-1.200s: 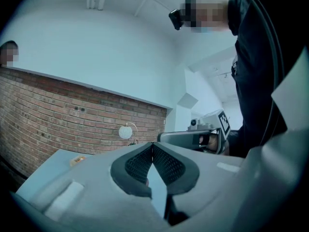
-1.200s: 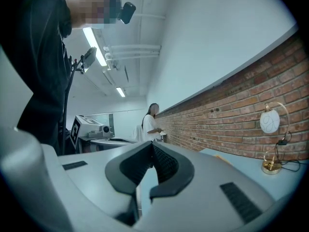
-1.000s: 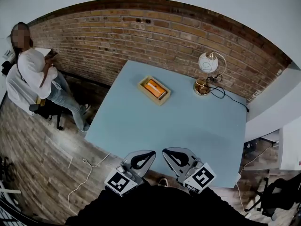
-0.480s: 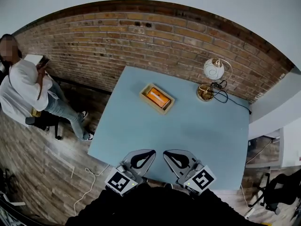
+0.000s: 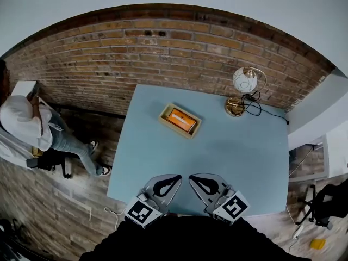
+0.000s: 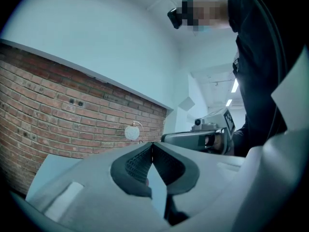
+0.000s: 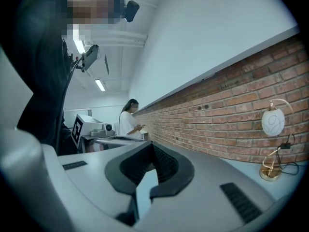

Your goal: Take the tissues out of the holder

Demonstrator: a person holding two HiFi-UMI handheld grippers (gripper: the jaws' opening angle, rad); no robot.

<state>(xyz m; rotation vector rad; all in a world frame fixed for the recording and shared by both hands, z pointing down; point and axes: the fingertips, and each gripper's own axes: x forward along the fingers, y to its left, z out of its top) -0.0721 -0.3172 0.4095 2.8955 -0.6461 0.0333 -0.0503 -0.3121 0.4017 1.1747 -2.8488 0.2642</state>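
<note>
- currently: both grippers sit side by side over the near edge of the blue table (image 5: 239, 156), pointing roughly level toward the far brick wall.
- left gripper (image 5: 173, 178): jaw tips pressed together, nothing between them.
- right gripper (image 5: 194, 178): same, closed up and empty.
- tissues (image 5: 181, 119) (orange pack) lie inside the wooden holder (image 5: 191, 135) on the far left part of the table, well apart from both grippers. the task looks unstarted, since the pack sits flat in the tray.
- risk: arriving with the jaws closed would shove the holder instead of gripping the pack. they need to be spread before contact.
- risk: the holder looks light and rests loose on a smooth top. pulling the pack with one gripper could drag or lift the tray with it, so the other gripper probably has to pin the rim.
- risk: the holder lies at a slant to the table edges. jaws not lined up with the pack may pinch a corner and slip.
- risk: a push leftward could slide the holder toward the left edge.
- lamp (image 5: 242, 81) stands far right, well apart from the holder. it matters only if the right gripper swings wide.
</note>
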